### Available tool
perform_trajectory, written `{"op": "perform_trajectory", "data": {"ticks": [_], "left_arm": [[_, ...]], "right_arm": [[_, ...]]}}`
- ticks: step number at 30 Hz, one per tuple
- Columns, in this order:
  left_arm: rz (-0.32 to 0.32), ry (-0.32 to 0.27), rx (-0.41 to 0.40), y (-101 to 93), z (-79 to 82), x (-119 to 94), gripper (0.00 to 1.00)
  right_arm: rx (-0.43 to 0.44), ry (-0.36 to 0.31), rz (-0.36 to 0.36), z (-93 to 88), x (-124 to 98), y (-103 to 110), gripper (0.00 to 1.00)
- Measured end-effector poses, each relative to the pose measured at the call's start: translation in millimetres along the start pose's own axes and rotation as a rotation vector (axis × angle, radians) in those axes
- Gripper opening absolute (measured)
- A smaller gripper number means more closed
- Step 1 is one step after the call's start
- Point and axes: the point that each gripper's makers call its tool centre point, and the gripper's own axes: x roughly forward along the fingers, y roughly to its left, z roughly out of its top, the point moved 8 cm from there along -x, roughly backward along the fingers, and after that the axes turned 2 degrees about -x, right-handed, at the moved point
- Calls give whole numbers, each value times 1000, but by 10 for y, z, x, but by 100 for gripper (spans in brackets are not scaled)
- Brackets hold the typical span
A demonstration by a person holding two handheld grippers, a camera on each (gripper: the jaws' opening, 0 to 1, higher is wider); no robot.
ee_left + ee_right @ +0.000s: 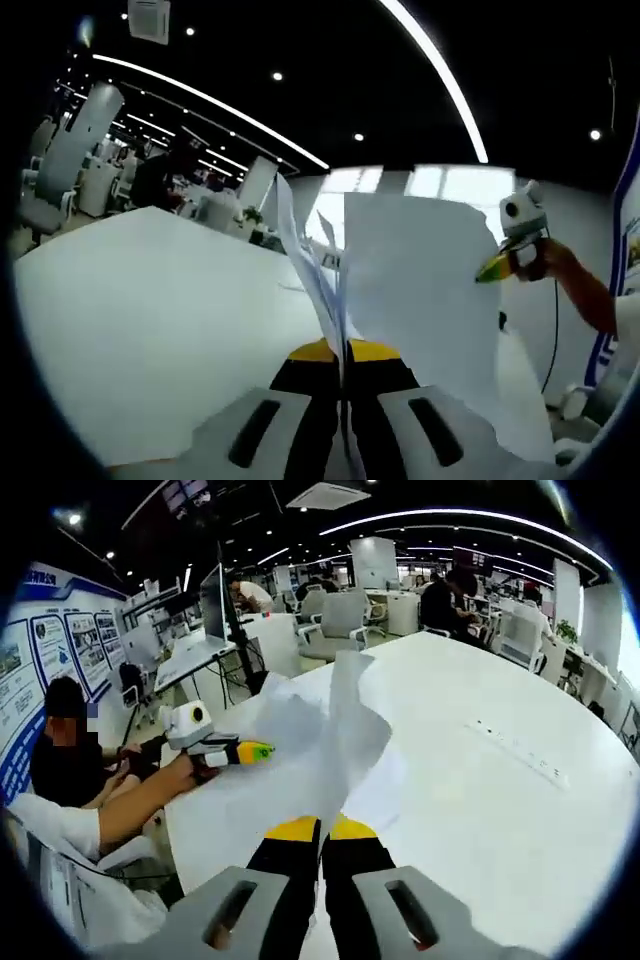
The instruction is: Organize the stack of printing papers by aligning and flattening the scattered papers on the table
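Observation:
A loose stack of white printing papers (420, 280) is held up off the white table (140, 310), its sheets fanned and curled. My left gripper (343, 352) is shut on the papers' near edge, which I see edge-on rising between its yellow-tipped jaws. My right gripper (497, 267) pinches the sheets' far right edge, with a hand behind it. In the right gripper view the papers (320, 730) bulge upward above the table (480, 770). There my right gripper (322, 830) is shut on them. My left gripper (252, 751) grips their left side, held by a bare forearm.
A seated person (60, 760) is close by at the table's left end, next to a wall of posters (40, 650). Office chairs (335, 620), desks and other people stand beyond the table's far edge. A grey-white chair (70, 150) is at the far left.

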Motion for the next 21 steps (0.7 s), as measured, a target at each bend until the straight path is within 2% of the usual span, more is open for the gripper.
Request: {"op": "perform_trajectory", "data": {"ticks": [6,21], "left_arm": [[4,-1,0,-1,3,-3,6],[14,-18,-3,18,24,-13,6]], "right_arm": [[35,17,25,-61,33,-10,0],[44,84,53,-230,77,15,0]]}}
